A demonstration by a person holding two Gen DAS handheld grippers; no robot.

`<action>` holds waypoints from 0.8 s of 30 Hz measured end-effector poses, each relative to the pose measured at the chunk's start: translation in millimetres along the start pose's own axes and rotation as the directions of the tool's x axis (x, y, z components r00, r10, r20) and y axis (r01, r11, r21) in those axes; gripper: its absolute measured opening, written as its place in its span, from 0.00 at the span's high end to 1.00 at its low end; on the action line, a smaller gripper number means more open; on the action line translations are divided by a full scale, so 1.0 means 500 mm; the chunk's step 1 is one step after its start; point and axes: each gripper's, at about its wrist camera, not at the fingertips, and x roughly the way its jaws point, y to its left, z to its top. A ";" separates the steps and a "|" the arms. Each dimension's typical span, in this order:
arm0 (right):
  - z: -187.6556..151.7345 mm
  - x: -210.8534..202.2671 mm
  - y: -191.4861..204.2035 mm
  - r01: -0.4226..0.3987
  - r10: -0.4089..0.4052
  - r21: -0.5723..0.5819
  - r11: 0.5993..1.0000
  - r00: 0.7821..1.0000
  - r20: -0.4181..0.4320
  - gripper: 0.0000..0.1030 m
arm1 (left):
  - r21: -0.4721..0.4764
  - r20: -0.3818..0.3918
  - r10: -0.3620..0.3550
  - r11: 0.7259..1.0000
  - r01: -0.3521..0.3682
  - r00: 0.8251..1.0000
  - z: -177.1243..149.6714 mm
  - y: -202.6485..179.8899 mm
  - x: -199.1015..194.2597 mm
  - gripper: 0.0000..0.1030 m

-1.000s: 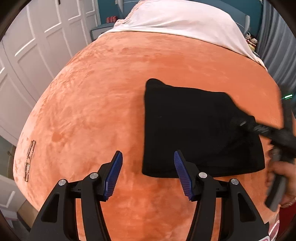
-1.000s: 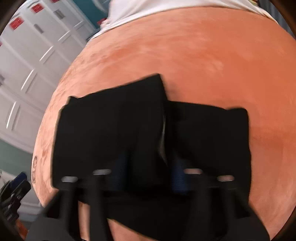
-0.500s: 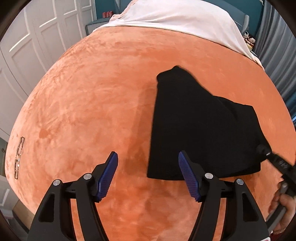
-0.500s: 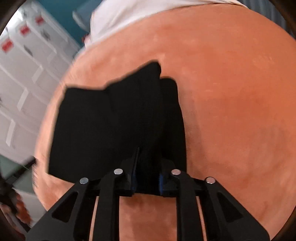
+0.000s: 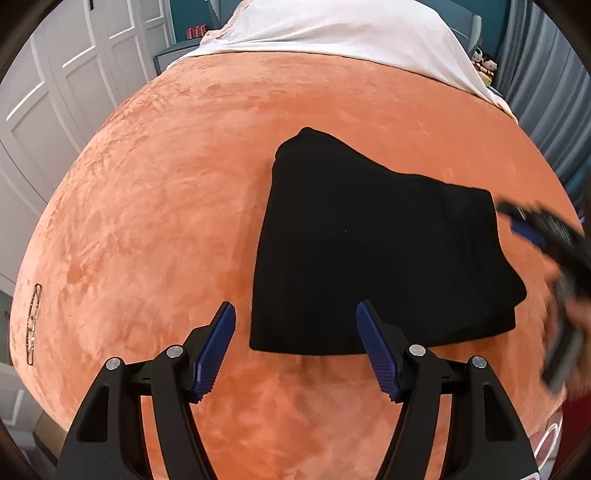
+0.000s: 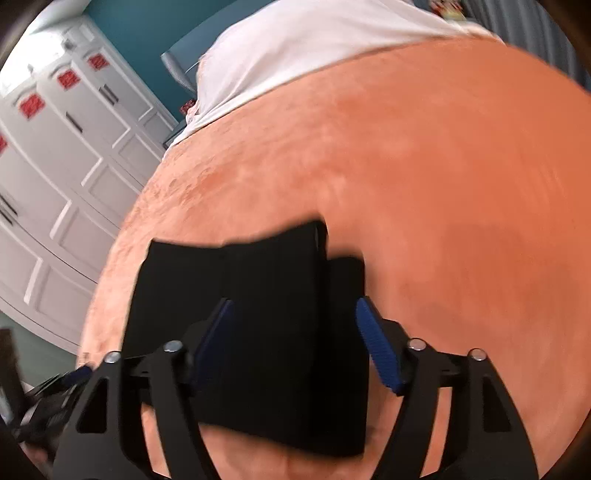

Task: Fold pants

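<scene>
Above the near edge of the bed, the left gripper point(image 5: 295, 350) hangs with its blue pads spread wide and nothing between them; its right pad overlaps the front hem of the pants point(image 5: 369, 251) in view, but whether it touches the cloth I cannot tell. Off to the side, the right gripper point(image 6: 295, 347) is likewise splayed apart and empty, poised over the right-hand part of the bundle; in the left wrist view it shows only as a blurred shape beside the cloth.

Folded into a compact black rectangle, the pants lie flat on the orange blanket point(image 5: 147, 221), toward the person's side of the bed, well short of the white sheet point(image 5: 351, 33) at the far end. One far corner peaks up slightly, and stacked layers show along the right edge, a lower one jutting out.

Judging by the shape, folding looks nearly or fully done. The risk now is disturbance: a pad catching the top layer on the way out could drag it askew, and the plush blanket may grip the lower layer, so the stack shears and reopens.
</scene>
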 end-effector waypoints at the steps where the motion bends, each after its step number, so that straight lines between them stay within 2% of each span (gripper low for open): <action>1: 0.021 0.025 0.002 0.023 -0.024 -0.019 1.000 1.000 -0.006 0.17 | 0.003 -0.001 -0.001 1.000 0.001 1.000 -0.001 0.002 0.000 0.36; 3: 0.052 0.082 0.004 0.006 -0.010 -0.066 0.998 0.998 -0.054 0.17 | 0.007 -0.005 0.007 1.000 -0.007 1.000 0.000 0.005 0.004 0.36; 4: 0.056 0.096 0.004 -0.015 0.010 -0.075 0.997 0.997 -0.074 0.34 | 0.008 -0.003 0.010 1.000 -0.010 1.000 0.002 0.008 0.006 0.36; 5: 0.059 0.116 0.006 -0.055 0.045 -0.079 0.995 0.992 -0.121 0.59 | 0.007 -0.002 0.018 1.000 -0.018 1.000 0.005 0.012 0.010 0.36; 6: 0.061 0.128 0.018 -0.062 0.047 -0.091 0.994 0.986 -0.161 0.64 | 0.006 -0.001 0.024 1.000 -0.024 1.000 0.008 0.014 0.013 0.36; 7: 0.064 0.120 0.037 -0.053 0.032 -0.132 0.990 0.987 -0.155 0.69 | 0.004 0.000 0.025 1.000 -0.025 1.000 0.011 0.017 0.016 0.36; 8: 0.070 0.093 0.071 -0.065 0.037 -0.188 0.980 0.989 -0.145 0.72 | 0.000 -0.001 0.024 1.000 -0.024 1.000 0.015 0.021 0.020 0.36; 9: 0.078 0.069 0.092 -0.086 0.059 -0.192 0.978 0.988 -0.140 0.73 | -0.006 -0.003 0.026 1.000 -0.026 1.000 0.019 0.026 0.024 0.36; 11: 0.105 -0.015 0.145 -0.161 0.143 -0.181 0.970 0.984 -0.106 0.78 | -0.023 -0.003 0.016 1.000 -0.016 1.000 0.026 0.036 0.029 0.36; 12: 0.123 -0.085 0.185 -0.199 0.190 -0.198 0.960 0.980 -0.062 0.78 | -0.028 -0.002 0.016 0.999 -0.016 1.000 0.027 0.039 0.030 0.36; 13: 0.136 -0.153 0.223 -0.194 0.194 -0.228 0.954 0.981 -0.023 0.79 | -0.034 -0.001 0.013 0.999 -0.013 1.000 0.028 0.042 0.031 0.36; 14: 0.139 -0.185 0.241 -0.182 0.186 -0.246 0.952 0.982 -0.005 0.79 | -0.037 -0.003 0.010 0.999 -0.010 1.000 0.029 0.043 0.032 0.35; 15: 0.135 -0.218 0.251 -0.130 0.141 -0.271 0.954 0.990 0.022 0.79 | -0.037 -0.011 0.007 0.999 -0.007 1.000 0.028 0.042 0.038 0.31; 17: 0.114 -0.180 0.203 0.012 -0.011 -0.241 0.970 1.000 0.007 0.79 | -0.038 -0.026 0.008 0.999 -0.009 1.000 0.022 0.039 0.054 0.31; 19: 0.077 -0.078 0.111 0.082 -0.098 -0.156 0.984 0.991 -0.095 0.79 | -0.035 -0.045 0.010 0.999 -0.012 0.999 0.016 0.036 0.068 0.31; 21: 0.028 0.021 0.033 0.103 -0.120 -0.096 0.990 0.971 -0.205 0.79 | -0.029 -0.050 0.012 0.999 -0.014 0.999 0.013 0.033 0.076 0.31; 22: 0.012 0.043 0.013 0.124 -0.139 -0.078 0.989 0.966 -0.216 0.79 | -0.025 -0.047 0.020 0.999 -0.021 0.999 0.013 0.032 0.075 0.31; 24: 0.004 0.021 0.004 0.109 -0.111 -0.020 0.994 0.984 -0.138 0.78 | -0.008 -0.037 0.029 1.000 -0.029 0.999 0.016 0.031 0.068 0.31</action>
